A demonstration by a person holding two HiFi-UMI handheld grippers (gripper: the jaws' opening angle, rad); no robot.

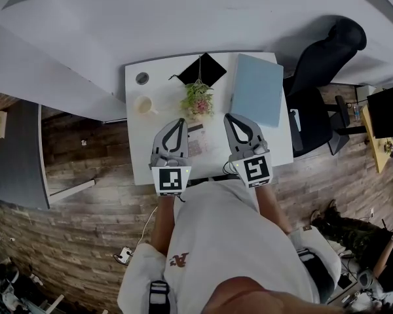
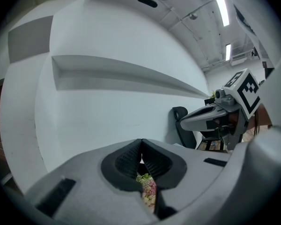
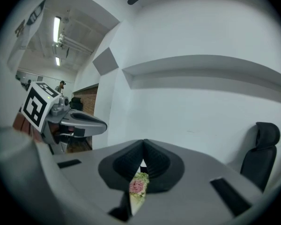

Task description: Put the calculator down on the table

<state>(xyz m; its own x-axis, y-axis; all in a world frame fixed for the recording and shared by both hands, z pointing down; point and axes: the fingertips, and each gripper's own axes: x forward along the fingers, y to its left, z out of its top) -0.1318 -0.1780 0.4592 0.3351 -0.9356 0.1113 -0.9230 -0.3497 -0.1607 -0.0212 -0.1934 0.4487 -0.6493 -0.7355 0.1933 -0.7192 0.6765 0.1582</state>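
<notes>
Mug (image 1: 144, 104) sits far left on the white desk (image 1: 137, 156). Left tool (image 1: 178, 122): jaws together, nothing held. Calculator (image 1: 196, 142) lies flat on the desk between both tools, just near of the potted plant (image 1: 198, 99). Right tool (image 1: 230, 118): jaws together, empty. Blue folder (image 1: 257, 88) far right.

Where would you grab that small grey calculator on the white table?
Likely across its two long edges, from above and the near side: the small grey calculator lies flat on the white table, leaving only thin edges to pinch, and the pink-flowered potted plant crowds its far end.
</notes>
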